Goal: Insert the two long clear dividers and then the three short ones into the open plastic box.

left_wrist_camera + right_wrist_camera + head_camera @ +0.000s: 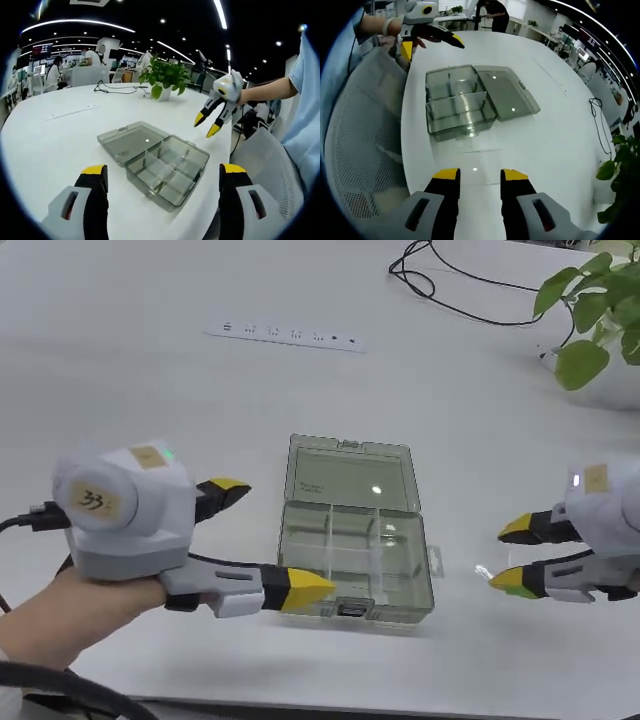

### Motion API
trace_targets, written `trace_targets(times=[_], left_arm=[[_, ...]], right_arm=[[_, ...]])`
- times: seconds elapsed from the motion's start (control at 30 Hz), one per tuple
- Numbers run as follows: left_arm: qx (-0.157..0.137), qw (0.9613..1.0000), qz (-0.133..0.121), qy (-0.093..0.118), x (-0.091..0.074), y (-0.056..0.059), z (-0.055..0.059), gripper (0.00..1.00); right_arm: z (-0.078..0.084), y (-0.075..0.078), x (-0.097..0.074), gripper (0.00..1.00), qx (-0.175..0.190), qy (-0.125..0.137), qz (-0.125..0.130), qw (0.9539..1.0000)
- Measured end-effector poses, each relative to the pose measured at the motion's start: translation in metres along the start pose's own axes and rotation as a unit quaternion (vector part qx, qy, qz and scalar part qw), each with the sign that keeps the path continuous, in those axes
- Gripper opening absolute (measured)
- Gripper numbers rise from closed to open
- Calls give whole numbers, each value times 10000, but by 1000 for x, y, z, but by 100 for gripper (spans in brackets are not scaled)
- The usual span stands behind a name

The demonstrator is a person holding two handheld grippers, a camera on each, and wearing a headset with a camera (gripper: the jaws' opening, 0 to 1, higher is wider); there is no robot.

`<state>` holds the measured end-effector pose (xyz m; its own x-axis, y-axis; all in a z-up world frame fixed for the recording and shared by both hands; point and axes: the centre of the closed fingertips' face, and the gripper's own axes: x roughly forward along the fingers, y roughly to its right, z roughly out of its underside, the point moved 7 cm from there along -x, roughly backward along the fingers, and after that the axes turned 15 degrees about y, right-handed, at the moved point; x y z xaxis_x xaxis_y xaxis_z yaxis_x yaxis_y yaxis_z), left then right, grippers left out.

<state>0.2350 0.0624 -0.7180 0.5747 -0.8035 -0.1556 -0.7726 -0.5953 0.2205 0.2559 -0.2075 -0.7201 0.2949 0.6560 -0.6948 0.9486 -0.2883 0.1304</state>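
Note:
The smoky clear plastic box (300,552) lies open mid-table, its lid (348,472) flat behind it. Clear dividers stand inside and split it into several compartments (167,165). My left gripper (278,535) hovers at the box's left front corner, open wide and holding nothing, and the box sits ahead of its jaws (163,172). My right gripper (505,556) hangs to the right of the box, open and holding nothing (480,175). A faint clear piece (475,159) glints on the table between the right gripper and the box; I cannot tell its shape.
A white power strip (285,333) lies at the back of the white table, with a black cable (450,290) and a potted plant (600,310) at the far right. A mesh chair (365,125) stands by the near table edge.

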Motion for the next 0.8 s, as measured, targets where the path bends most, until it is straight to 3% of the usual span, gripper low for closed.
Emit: trace_targets(times=[0.23, 0.47, 0.53, 0.63, 0.8], left_arm=[[-123, 9999, 27, -54, 5, -1, -7, 90], [-403, 9991, 88, -66, 13, 0, -13, 86], [-699, 9975, 122, -67, 15, 2, -14, 81], [-802, 9967, 142, -69, 19, 3, -14, 76], [-1526, 9882, 123, -56, 30, 11, -14, 61]], right_arm=[[-34, -6, 12, 32, -372, 251, -37, 9990], [-56, -11, 21, 32, -711, 396, -68, 9967], [-63, -15, 24, 32, -855, 397, -128, 9955], [-72, -20, 30, 32, -1181, 369, -147, 9922], [-87, -29, 44, 32, -1717, 299, -97, 9846]])
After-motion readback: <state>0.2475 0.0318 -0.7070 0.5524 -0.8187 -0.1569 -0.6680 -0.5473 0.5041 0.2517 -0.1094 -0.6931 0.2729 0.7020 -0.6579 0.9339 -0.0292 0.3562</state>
